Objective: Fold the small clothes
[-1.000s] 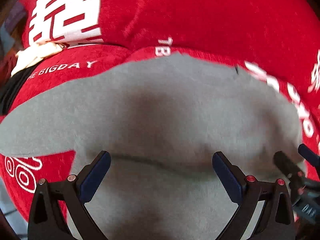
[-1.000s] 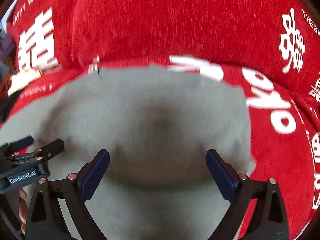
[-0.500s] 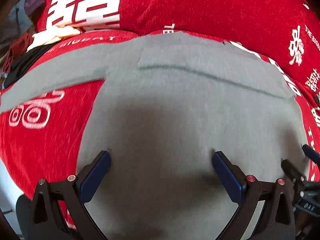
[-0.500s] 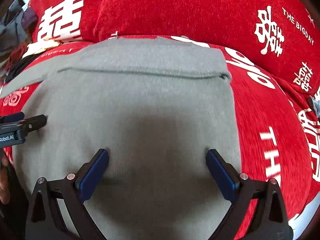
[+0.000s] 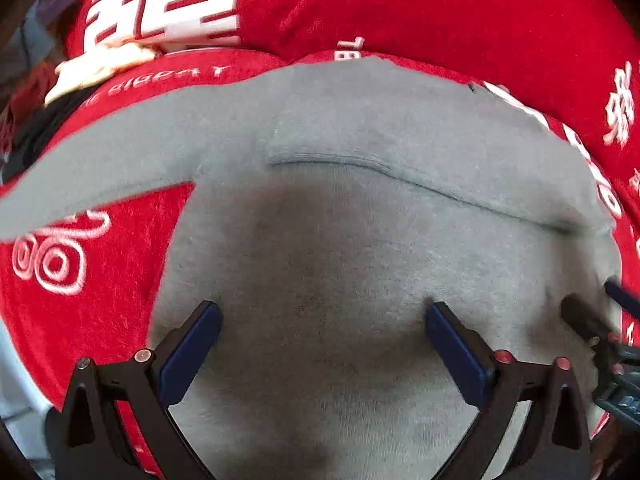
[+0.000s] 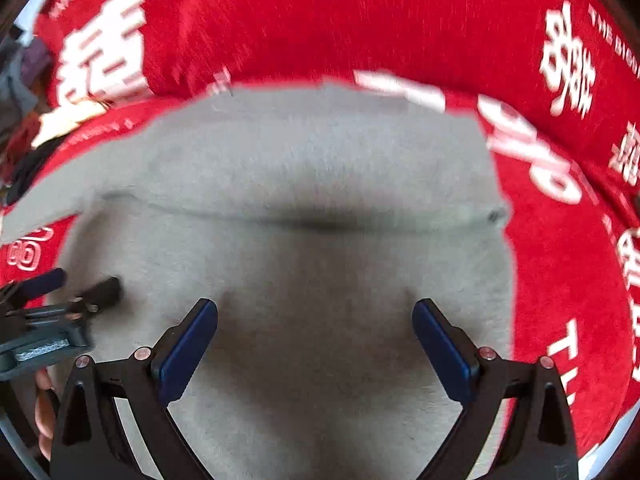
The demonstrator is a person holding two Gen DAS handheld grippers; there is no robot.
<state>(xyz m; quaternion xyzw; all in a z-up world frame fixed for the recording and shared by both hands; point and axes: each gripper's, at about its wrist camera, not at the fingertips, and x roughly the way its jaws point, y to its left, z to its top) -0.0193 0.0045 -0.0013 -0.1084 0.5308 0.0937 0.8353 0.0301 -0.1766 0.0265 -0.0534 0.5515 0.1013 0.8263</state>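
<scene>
— What is the garment?

— A small grey knit top (image 5: 328, 248), plain and soft, lying flat on red fabric printed with white lettering.

— Is it folded?

— Partly. A doubled band crosses its far side, with a seam-like edge running left to right. One sleeve (image 5: 104, 172) stretches out to the far left.

— And the right side?

— It ends in a straight edge (image 6: 506, 264).

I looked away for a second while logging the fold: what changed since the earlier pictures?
The grey knit garment now shows a folded edge across its top that was absent a second ago. Both hand-held grippers, left and right, stayed open, holding nothing. The red printed cover is unchanged.
</scene>
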